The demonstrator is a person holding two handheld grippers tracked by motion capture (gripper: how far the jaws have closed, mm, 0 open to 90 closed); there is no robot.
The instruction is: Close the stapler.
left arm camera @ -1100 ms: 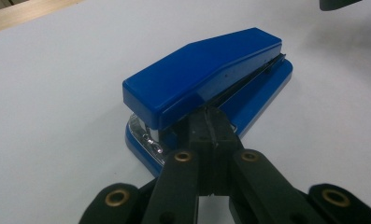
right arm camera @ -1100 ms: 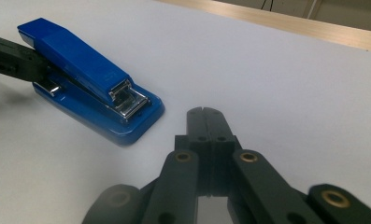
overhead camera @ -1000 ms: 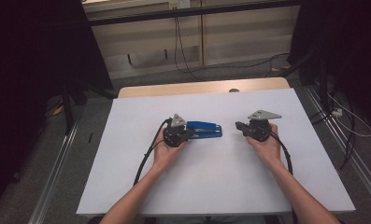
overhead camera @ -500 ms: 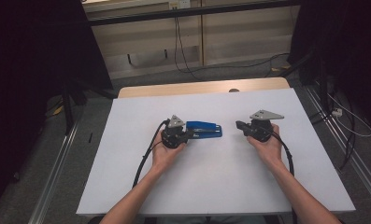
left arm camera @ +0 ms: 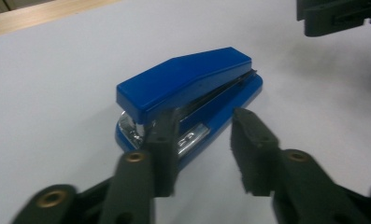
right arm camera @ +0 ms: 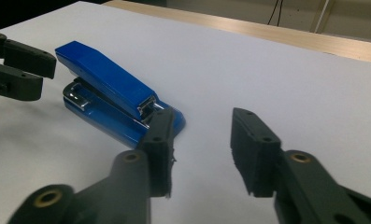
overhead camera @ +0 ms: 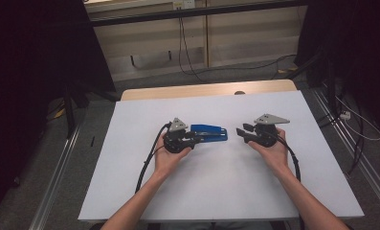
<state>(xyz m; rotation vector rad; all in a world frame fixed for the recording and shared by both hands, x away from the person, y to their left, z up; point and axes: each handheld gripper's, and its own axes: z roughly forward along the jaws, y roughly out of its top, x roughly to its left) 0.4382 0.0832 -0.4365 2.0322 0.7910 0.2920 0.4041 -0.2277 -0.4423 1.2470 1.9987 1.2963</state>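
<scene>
Two grippers face each other across a blue stapler [overhead camera: 208, 132] that lies flat near the middle of the white table [overhead camera: 216, 191], well clear of every edge. The left gripper [overhead camera: 193, 138] sits just beside the stapler's hinge end; its jaws have just been opening and now stand apart, one pad in front of the stapler's rear corner and the other off its near side, pressing nothing. The right gripper [overhead camera: 241, 130] points at the stapler's front tip from a short way off; its jaws have also just been opening and hold nothing. Bare tabletop spreads wide on all sides, most of it toward the person and to the right. A wooden strip [overhead camera: 202, 90] borders the far edge.

In the left gripper view the pad [left arm camera: 164, 140] covers part of the stapler's [left arm camera: 188, 88] chrome hinge. Whether that pad touches the stapler is hard to tell. Each hand covers the rear of its gripper in the high view.
</scene>
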